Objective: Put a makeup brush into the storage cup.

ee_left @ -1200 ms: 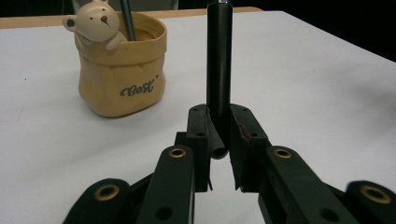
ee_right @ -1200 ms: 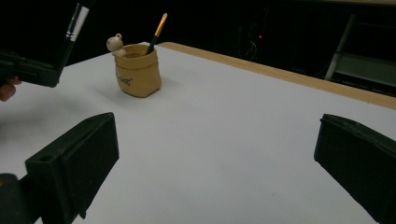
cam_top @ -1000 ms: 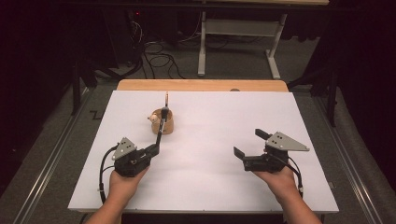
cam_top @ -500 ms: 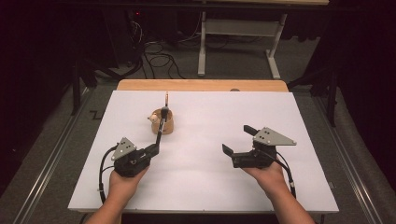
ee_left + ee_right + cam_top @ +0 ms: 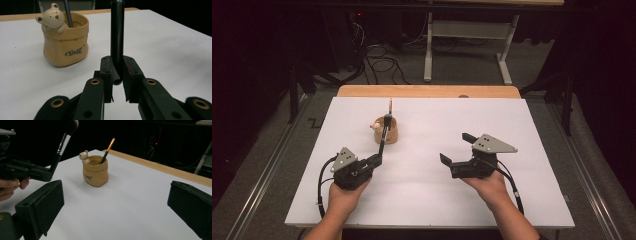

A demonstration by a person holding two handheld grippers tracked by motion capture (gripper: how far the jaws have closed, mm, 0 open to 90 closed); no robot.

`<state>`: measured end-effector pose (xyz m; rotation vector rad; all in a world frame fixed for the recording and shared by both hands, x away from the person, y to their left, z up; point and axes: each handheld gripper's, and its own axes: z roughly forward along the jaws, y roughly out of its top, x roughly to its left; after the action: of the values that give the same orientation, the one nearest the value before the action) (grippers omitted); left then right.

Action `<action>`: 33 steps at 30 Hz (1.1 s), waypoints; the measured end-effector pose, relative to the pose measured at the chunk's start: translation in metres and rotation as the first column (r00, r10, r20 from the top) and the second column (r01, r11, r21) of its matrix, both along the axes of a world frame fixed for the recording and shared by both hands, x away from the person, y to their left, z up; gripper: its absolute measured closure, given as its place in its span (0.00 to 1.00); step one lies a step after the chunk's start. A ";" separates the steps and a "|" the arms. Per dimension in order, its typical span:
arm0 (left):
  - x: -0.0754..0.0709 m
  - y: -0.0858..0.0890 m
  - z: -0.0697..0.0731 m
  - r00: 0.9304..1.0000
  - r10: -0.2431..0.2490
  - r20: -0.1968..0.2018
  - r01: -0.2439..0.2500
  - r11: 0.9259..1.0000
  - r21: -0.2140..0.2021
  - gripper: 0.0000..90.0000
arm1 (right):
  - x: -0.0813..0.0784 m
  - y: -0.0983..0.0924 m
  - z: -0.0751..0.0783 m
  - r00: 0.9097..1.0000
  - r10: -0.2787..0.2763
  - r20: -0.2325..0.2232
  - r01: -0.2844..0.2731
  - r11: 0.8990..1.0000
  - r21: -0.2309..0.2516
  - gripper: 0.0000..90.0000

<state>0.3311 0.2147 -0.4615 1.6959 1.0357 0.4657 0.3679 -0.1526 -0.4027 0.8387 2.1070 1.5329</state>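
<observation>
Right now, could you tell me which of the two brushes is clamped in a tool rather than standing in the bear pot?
The black-handled makeup brush: the left tool is shut on its handle. The slimmer orange-tipped brush stands loose in the bear pot.

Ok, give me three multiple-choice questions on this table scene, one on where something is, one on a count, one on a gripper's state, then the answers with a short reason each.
1. Where does the little bear figure sit?
A. On the rim of the tan pot
B. Flat on the white table
C. Between the right gripper's fingers

2. How many brushes stand inside the pot?
A. None
B. One
C. Three

3. What is the left gripper doing?
A. Open over the pot
B. Shut on the black-handled brush
C. Shut on the bear

Answers:
1 A, the bear leans over the pot's edge in the left gripper view.
2 B, a single orange-tipped brush leans out of the pot in the right gripper view.
3 B, its fingers clamp the black handle, while the right gripper is open.
</observation>
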 end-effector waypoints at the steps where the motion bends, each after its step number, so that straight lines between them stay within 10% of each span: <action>1: 0.000 0.000 0.000 1.000 -0.001 0.000 0.001 1.000 0.001 0.88 | 0.000 0.001 -0.001 1.000 0.009 -0.008 -0.009 1.000 0.008 0.02; 33: 0.011 -0.036 0.026 0.996 -0.069 0.048 0.068 0.997 0.019 0.88 | -0.007 0.001 -0.019 0.998 0.040 -0.053 -0.037 0.998 0.054 0.04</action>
<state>0.3418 0.1787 -0.4355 1.7217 0.9375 0.4703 0.3606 -0.1517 -0.4217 0.8726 2.1409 1.6092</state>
